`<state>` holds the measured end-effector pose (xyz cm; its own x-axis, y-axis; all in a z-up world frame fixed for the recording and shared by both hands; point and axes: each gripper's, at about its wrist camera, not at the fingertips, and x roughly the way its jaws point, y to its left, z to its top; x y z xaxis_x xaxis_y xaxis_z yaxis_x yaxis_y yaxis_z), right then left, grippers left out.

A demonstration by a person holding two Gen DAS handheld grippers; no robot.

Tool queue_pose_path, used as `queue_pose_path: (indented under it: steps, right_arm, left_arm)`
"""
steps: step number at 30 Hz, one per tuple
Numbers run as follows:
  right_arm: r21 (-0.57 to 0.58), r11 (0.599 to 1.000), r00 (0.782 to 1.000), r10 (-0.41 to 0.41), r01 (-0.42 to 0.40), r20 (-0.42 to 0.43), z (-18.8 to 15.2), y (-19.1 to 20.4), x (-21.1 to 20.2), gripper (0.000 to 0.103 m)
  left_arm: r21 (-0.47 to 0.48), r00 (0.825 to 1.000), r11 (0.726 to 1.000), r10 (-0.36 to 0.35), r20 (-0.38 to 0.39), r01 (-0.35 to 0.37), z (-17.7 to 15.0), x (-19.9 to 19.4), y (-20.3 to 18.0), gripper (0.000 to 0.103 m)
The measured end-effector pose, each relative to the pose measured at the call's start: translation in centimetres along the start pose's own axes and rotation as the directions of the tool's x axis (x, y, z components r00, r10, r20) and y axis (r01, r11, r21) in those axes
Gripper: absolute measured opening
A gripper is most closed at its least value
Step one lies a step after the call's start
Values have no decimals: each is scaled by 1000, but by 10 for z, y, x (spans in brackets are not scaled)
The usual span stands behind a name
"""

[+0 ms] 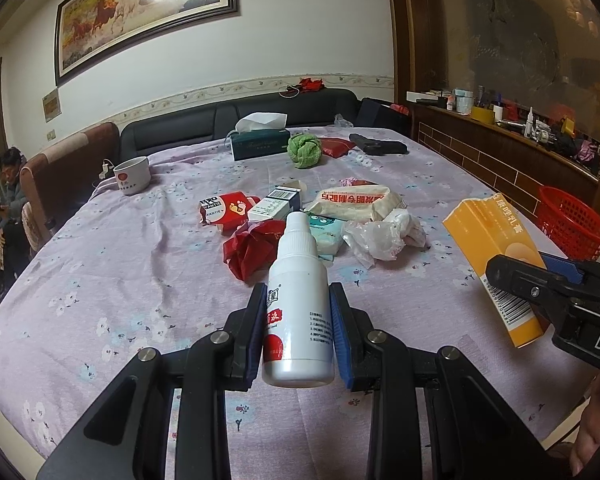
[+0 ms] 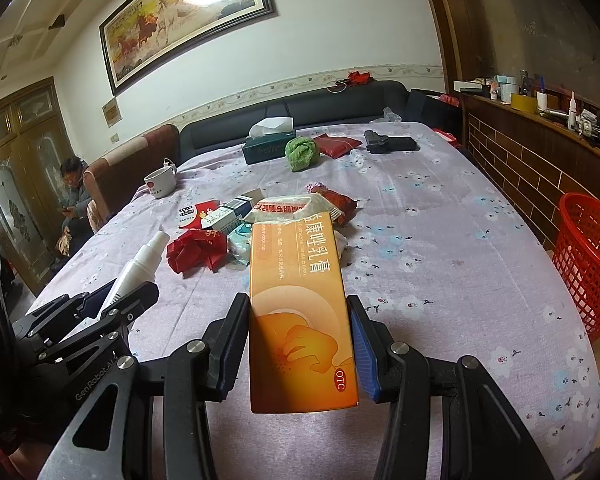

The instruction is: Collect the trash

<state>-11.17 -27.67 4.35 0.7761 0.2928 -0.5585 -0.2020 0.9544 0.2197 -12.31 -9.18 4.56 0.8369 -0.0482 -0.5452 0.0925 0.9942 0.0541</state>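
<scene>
left gripper squeezes a white bottle between its pads, up off the table | right gripper squeezes an orange box, also up in the air | trash pile on the table ahead of both | red basket off to the right gripper's right

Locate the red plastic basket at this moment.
The red plastic basket stands off the table's right edge, beside the brick-patterned counter; both wrist views show it at far right, beyond the orange box held by the right gripper.
</scene>
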Motion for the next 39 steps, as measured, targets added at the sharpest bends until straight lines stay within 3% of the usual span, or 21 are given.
queue_pose_path:
  steps: [39]
  right_arm:
    - [-9,1000,1000,2,-2,-19,-1,3,6,52]
  left_arm:
    - [12,1000,1000,23,-7,-23,-2,2,1,29]
